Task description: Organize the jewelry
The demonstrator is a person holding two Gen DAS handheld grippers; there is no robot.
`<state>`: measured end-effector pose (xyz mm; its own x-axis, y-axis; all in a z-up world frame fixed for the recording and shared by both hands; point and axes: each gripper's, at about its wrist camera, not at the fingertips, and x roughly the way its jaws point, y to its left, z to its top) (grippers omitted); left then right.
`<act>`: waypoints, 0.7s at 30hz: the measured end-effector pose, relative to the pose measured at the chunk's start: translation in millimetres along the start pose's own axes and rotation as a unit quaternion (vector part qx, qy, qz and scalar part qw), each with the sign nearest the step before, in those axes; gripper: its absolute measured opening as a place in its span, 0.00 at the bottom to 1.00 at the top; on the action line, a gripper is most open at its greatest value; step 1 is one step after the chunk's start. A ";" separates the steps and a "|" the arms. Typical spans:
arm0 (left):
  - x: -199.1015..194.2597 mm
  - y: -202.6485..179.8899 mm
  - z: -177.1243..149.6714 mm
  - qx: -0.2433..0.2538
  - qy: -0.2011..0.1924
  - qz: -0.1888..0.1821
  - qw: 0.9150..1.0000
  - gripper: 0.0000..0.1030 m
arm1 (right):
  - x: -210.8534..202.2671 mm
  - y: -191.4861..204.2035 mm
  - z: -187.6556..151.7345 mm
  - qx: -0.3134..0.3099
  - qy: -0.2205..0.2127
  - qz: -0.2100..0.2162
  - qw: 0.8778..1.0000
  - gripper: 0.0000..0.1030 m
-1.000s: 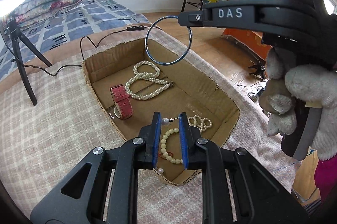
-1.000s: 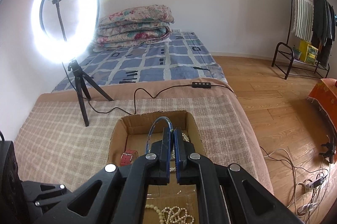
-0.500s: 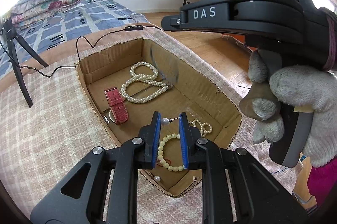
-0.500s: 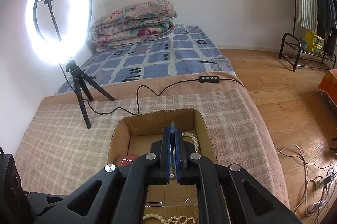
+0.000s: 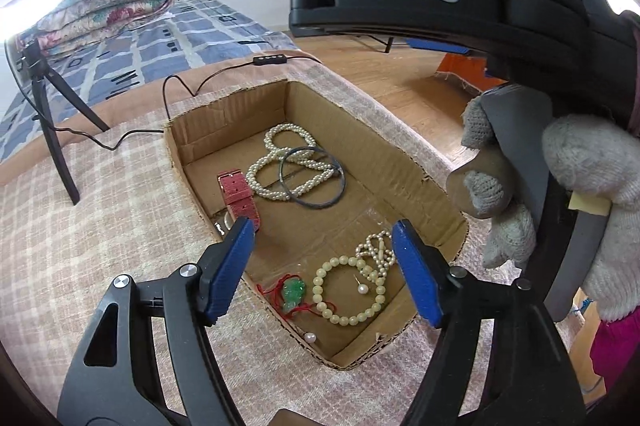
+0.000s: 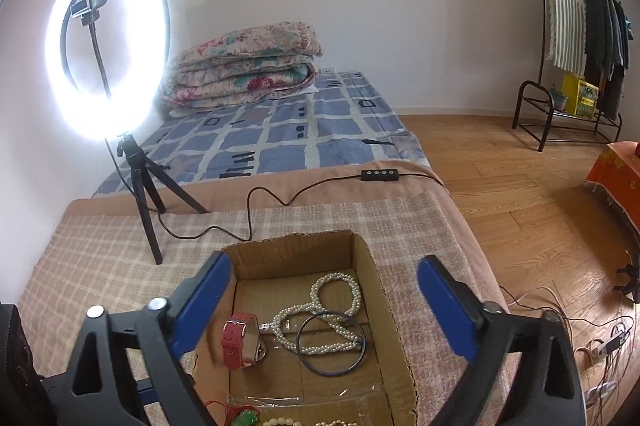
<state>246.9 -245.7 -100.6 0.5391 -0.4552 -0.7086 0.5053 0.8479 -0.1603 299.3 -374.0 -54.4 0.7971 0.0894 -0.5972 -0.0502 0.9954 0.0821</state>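
Nearest the cardboard box (image 5: 408, 161), the left claw (image 5: 324, 270) has just been opening and stands spread with nothing pinched, over the box's near end where a pearl stud (image 5: 362, 288) lies inside a cream bead bracelet (image 5: 348, 290) beside a green pendant (image 5: 294, 292). The right claw (image 6: 324, 310) has also just been opening and stands spread and empty above the box's middle, where a dark bangle (image 6: 332, 344) lies flat across a pearl necklace (image 6: 320, 314) next to a red watch strap (image 6: 236, 342). Both drops look done, so the next move likely calls for lifting clear of the box to fetch another piece.
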 end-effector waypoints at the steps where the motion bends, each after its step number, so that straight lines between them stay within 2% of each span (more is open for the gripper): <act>1: 0.2 0.2 0.3 -0.001 0.001 0.004 1.000 0.72 | 0.1 0.5 0.0 -0.002 -0.001 -0.002 1.000 1.00; 12: -9.4 -1.4 1.3 0.002 -0.007 0.016 1.000 0.75 | -6.9 -0.2 0.9 -0.004 -0.002 -0.012 1.000 1.00; 21: -33.0 -4.6 2.6 0.004 -0.022 0.023 0.999 0.75 | -27.5 4.1 5.4 -0.006 -0.012 -0.015 1.000 1.00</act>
<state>228.6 -235.3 -74.7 0.5914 -0.4276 -0.6837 0.4845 0.8662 -0.1226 280.4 -372.5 -33.3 0.8124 0.0579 -0.5802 -0.0327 0.9980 0.0537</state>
